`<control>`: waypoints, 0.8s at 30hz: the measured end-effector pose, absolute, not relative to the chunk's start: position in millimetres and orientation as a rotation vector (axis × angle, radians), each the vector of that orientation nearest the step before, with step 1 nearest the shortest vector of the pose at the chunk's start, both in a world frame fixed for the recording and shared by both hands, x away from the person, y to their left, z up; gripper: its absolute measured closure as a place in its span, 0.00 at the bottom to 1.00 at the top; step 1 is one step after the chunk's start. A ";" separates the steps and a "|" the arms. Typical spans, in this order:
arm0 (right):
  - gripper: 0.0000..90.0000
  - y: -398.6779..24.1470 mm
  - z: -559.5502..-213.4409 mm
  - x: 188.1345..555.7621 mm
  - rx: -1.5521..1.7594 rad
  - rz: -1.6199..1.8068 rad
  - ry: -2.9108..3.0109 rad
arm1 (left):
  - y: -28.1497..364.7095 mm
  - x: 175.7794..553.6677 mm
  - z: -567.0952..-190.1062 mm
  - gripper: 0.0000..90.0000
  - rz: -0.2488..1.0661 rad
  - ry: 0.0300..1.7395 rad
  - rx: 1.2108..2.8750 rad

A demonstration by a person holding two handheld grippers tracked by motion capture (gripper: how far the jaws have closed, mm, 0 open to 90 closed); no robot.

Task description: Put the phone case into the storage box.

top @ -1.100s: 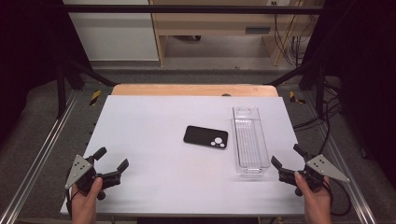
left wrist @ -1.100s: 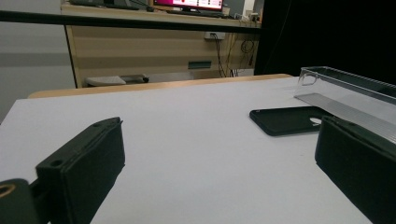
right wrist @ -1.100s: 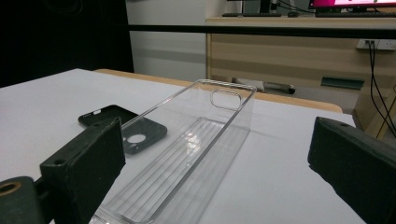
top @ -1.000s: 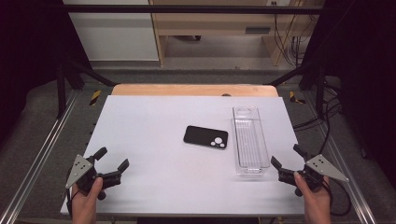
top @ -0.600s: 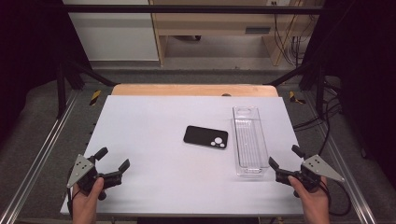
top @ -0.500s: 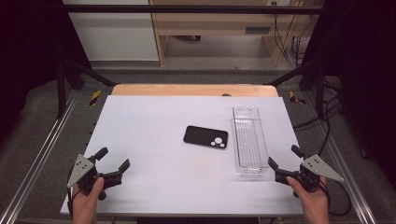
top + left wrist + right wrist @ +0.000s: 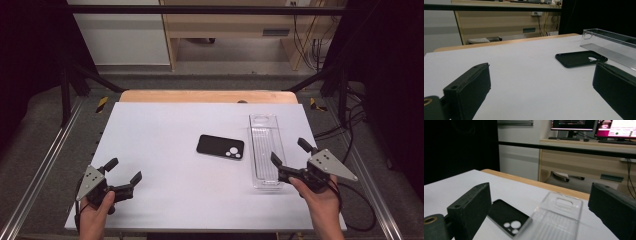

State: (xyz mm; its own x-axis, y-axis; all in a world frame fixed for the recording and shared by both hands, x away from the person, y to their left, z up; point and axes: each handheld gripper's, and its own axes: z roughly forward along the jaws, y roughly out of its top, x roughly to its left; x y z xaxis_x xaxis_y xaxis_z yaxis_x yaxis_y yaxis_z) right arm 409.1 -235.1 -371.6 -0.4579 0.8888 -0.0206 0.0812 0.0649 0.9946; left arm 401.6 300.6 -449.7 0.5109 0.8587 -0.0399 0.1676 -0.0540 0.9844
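A black phone case [image 7: 220, 147] lies flat near the middle of the white table [image 7: 165, 130], camera holes toward the right. Just right of it lies a long clear plastic case [image 7: 266, 150]. My right gripper [image 7: 291, 151] is open at the near end of the clear case, one jaw over its near corner. My left gripper [image 7: 123, 170] is open at the front left, far from both cases. In the left gripper view the phone case [image 7: 581, 58] and clear case [image 7: 610, 47] lie ahead to the right. The right gripper view has the phone case [image 7: 507, 216] and clear case [image 7: 554, 220] between its jaws.
A wooden strip [image 7: 207, 96] borders the table's far edge. Metal rails [image 7: 42, 165] run along both sides. Cables [image 7: 350, 130] hang at the right. Desks and monitors [image 7: 596, 126] stand beyond the table.
My right gripper has moved forward and left, up to the near end of the clear case. The left gripper has hardly moved.
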 end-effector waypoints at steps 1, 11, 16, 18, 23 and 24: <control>0.06 -229.2 -367.7 412.1 0.984 1.471 1.654 | 300.5 401.8 -449.7 0.02 0.717 0.914 1.553; 0.07 -168.9 -346.7 452.8 1.072 1.445 1.720 | 298.0 403.9 -449.3 0.02 0.724 0.906 1.574; 0.08 -146.6 -345.0 480.5 1.101 1.374 1.763 | 299.1 403.4 -447.3 0.02 0.709 0.917 1.536; 0.08 -141.8 -344.9 491.6 1.123 1.337 1.773 | 299.5 403.9 -447.4 0.02 0.710 0.919 1.535; 0.09 -131.2 -347.2 509.7 1.167 1.304 1.776 | 299.2 406.8 -448.7 0.02 0.712 0.929 1.545; 0.10 -125.2 -350.4 516.2 1.182 1.296 1.786 | 299.1 406.3 -448.5 0.02 0.715 0.927 1.548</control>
